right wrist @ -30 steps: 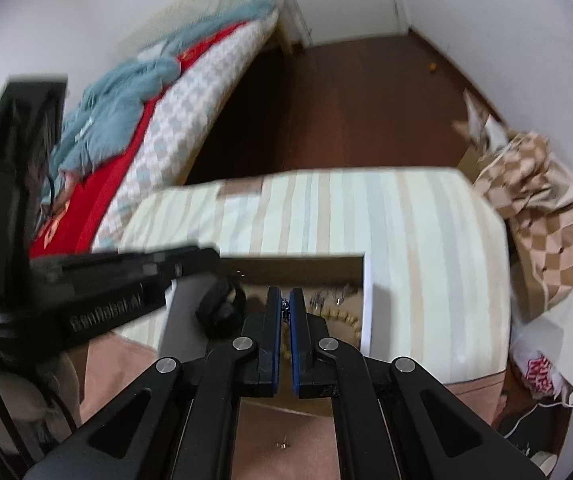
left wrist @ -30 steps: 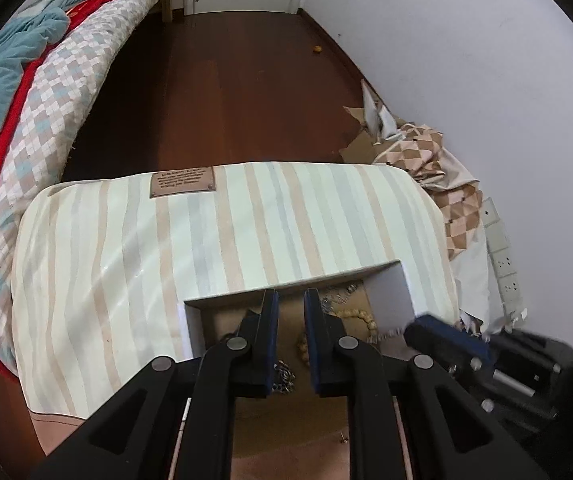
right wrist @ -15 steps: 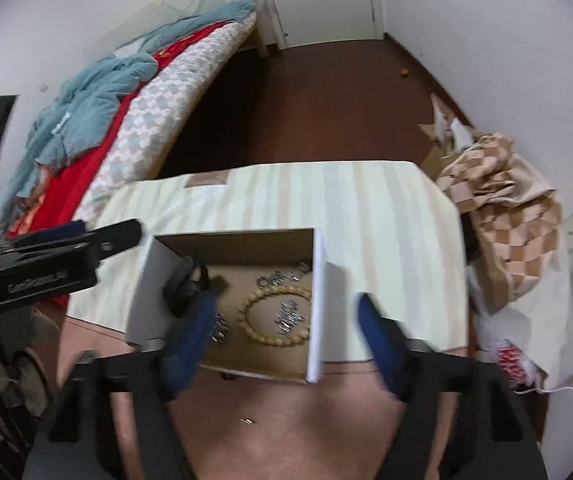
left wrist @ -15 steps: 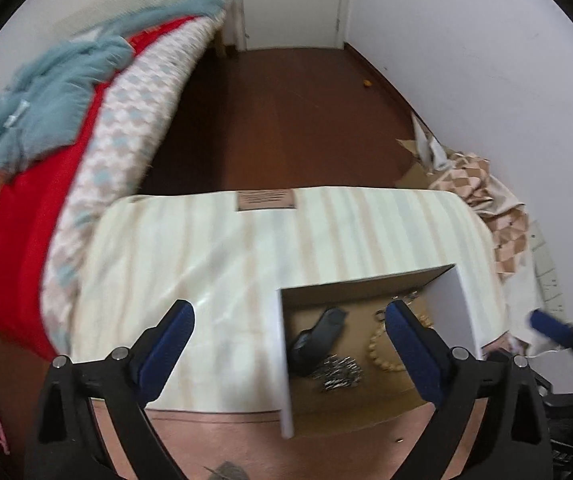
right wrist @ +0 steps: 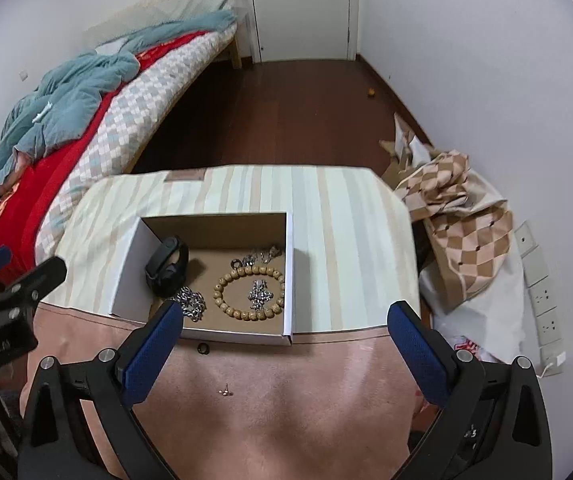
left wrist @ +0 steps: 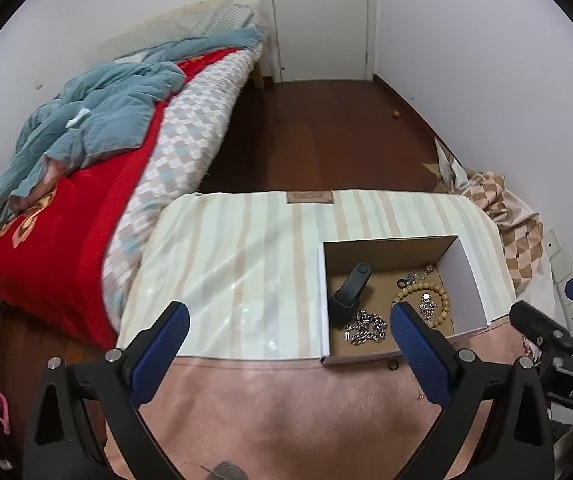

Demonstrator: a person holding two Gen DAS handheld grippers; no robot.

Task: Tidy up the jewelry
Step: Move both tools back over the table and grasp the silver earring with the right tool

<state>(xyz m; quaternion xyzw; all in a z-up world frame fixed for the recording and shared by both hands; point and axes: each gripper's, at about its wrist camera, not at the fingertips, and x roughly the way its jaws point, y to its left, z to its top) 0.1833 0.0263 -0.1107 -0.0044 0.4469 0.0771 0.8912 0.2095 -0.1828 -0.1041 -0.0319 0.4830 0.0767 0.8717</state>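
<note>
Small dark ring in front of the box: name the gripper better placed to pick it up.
Right, probably. In its view the small dark ring lies just beyond the right gripper, open and empty. The left gripper, also open, centres on bare cloth left of the cardboard box, the ring off toward its right finger.

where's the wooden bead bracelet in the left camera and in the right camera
Left wrist view: the wooden bead bracelet is right of centre, in the cardboard box's right half.
Right wrist view: the bracelet is just left of centre, by the box's right wall.
Shared landmark: the black wristband, left of it.
</note>
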